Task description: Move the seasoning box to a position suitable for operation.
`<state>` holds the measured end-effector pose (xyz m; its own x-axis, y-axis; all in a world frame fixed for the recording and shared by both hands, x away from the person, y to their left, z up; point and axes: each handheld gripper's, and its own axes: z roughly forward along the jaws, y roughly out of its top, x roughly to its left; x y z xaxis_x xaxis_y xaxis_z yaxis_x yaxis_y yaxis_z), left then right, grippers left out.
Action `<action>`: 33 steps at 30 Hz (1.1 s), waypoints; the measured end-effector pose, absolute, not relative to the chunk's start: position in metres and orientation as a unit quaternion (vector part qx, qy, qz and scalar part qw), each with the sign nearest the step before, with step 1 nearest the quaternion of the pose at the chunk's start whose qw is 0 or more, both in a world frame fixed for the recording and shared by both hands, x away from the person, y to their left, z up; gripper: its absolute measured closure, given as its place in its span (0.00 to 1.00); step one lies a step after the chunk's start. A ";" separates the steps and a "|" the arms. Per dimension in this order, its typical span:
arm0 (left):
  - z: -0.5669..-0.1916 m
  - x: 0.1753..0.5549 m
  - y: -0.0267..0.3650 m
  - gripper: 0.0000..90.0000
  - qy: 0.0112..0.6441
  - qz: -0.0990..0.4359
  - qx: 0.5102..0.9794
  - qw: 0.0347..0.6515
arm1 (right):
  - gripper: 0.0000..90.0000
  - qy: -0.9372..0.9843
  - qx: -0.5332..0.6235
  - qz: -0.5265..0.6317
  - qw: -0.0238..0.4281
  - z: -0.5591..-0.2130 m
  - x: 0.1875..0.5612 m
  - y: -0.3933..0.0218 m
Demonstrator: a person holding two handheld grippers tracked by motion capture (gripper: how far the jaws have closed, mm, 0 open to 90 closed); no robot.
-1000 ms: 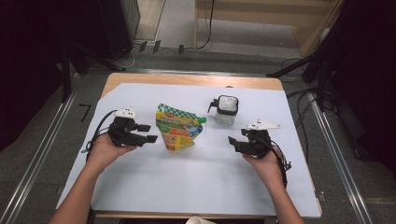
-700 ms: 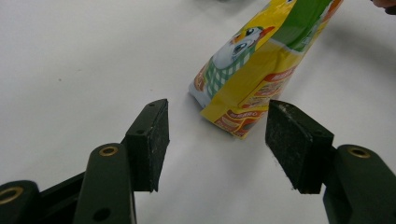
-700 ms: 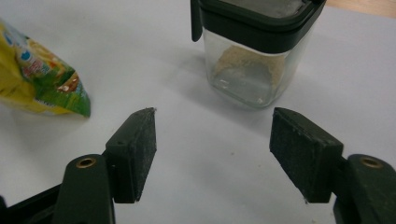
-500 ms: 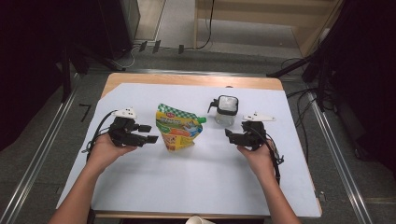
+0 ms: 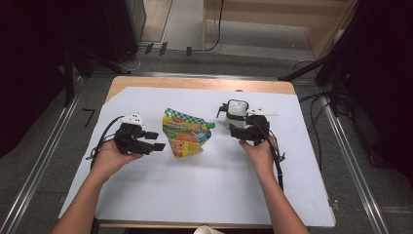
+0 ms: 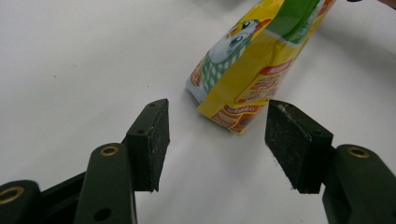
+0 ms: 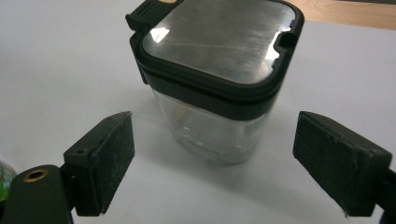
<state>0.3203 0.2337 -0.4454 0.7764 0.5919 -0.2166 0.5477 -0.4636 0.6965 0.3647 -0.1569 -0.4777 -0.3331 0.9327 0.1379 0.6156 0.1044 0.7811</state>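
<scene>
A yellow and green printed pouch (image 5: 186, 134) with a green cap lies in the middle of the white sheet. My left gripper (image 5: 155, 141) rests just left of it, open, its pads apart from the pouch. In the left gripper view the pouch's bottom corner (image 6: 243, 88) lies just beyond the open left gripper (image 6: 217, 121). A clear square jar (image 5: 237, 112) with a black-rimmed lid stands upright at the back right. My right gripper (image 5: 237, 130) is right in front of it. Its jaws have just been opening. The jar (image 7: 219, 70) stands just ahead of the wide right gripper (image 7: 212, 140), untouched.
A white sheet (image 5: 204, 195) covers the wooden table (image 5: 195, 83). A paper cup's rim (image 5: 207, 229) shows at the front edge. Cables trail from both grippers. Dark equipment and floor rails flank the table.
The right hand has moved forward and left, up to the jar, and its jaws stand wider. The left hand, the pouch and the jar have stayed put.
</scene>
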 end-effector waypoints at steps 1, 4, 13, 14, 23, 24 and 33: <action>-0.445 0.320 0.234 0.46 0.333 0.026 0.854 0.398 | 0.14 0.710 0.544 0.397 0.204 -0.479 0.366 -0.155; -0.445 0.320 0.235 0.46 0.333 0.027 0.854 0.400 | 0.14 0.699 0.551 0.402 0.214 -0.481 0.369 -0.150; -0.446 0.321 0.235 0.46 0.334 0.025 0.853 0.399 | 0.13 0.671 0.571 0.403 0.249 -0.493 0.378 -0.135; -0.446 0.321 0.235 0.46 0.334 0.025 0.853 0.399 | 0.13 0.666 0.575 0.401 0.256 -0.494 0.379 -0.132; -0.444 0.321 0.236 0.46 0.334 0.014 0.845 0.416 | 0.11 0.620 0.608 0.402 0.290 -0.505 0.391 -0.119; -0.444 0.321 0.236 0.46 0.334 0.013 0.845 0.418 | 0.11 0.616 0.610 0.403 0.293 -0.506 0.392 -0.118; -0.445 0.322 0.238 0.46 0.337 0.013 0.847 0.412 | 0.11 0.596 0.619 0.399 0.320 -0.513 0.402 -0.110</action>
<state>0.3218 0.2379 -0.4447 0.7724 0.5815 -0.2554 0.5600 -0.4338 0.7059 0.4023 -0.1100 -0.5126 -0.0290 0.9933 0.1118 0.4830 -0.0840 0.8716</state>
